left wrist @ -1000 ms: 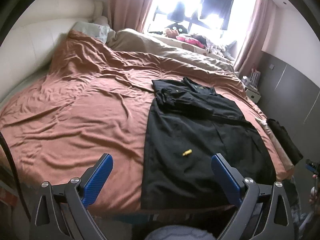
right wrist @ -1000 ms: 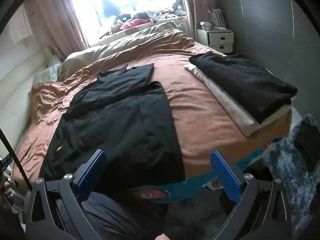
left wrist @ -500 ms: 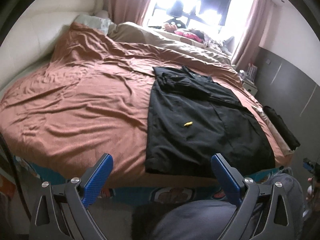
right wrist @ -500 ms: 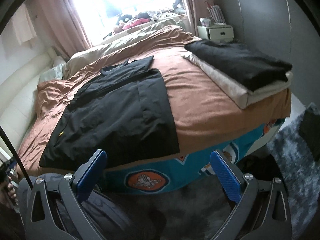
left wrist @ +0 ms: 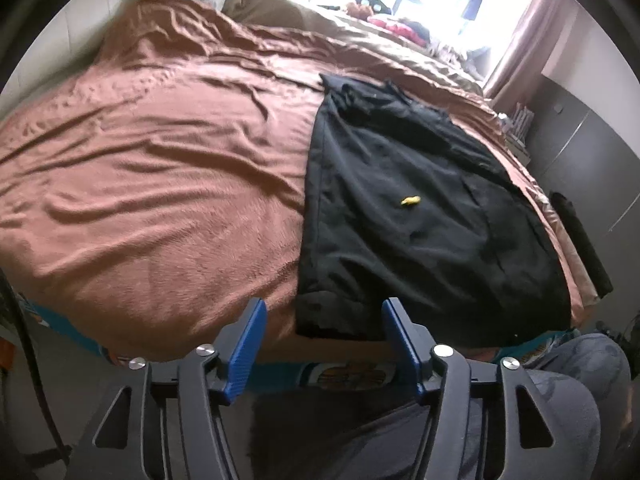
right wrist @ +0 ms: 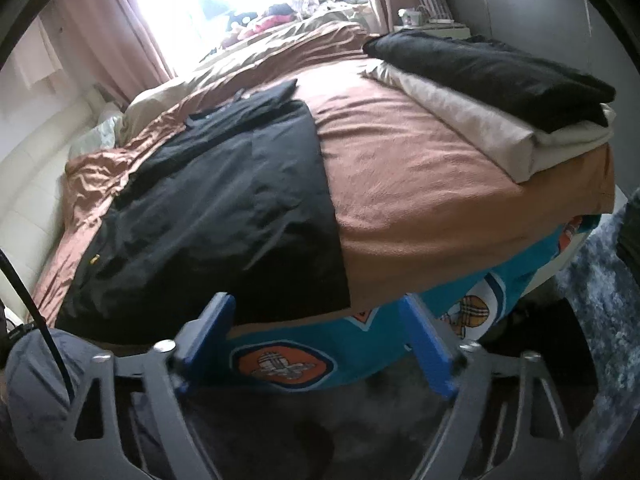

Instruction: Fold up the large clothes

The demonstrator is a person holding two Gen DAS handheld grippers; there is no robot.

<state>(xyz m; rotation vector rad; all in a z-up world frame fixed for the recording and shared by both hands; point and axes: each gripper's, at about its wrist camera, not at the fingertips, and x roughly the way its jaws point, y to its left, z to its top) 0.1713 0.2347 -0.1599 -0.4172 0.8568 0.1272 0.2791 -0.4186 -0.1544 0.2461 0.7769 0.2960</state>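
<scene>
A large black garment (left wrist: 420, 216) with a small yellow tag (left wrist: 411, 200) lies flat on the brown bedspread (left wrist: 160, 184), sleeves folded in, its hem at the bed's near edge. My left gripper (left wrist: 322, 322) is low at the hem's left corner, jaws closing, the corner lying between the blue pads with no pad touching it. My right gripper (right wrist: 318, 314) is at the hem's right corner of the same garment (right wrist: 224, 216), jaws also closing, the pads clear of the cloth.
A folded stack, a black piece (right wrist: 492, 76) on a beige one (right wrist: 472, 128), sits at the bed's right corner. A teal patterned sheet (right wrist: 304, 356) hangs over the bed's front. A person's grey-clad knee (left wrist: 480, 408) is below. A nightstand (right wrist: 432, 28) stands by the grey wall.
Both grippers have dropped to the bed's near edge, at the garment's hem corners. Both pairs of jaws have narrowed, the left more than the right.
</scene>
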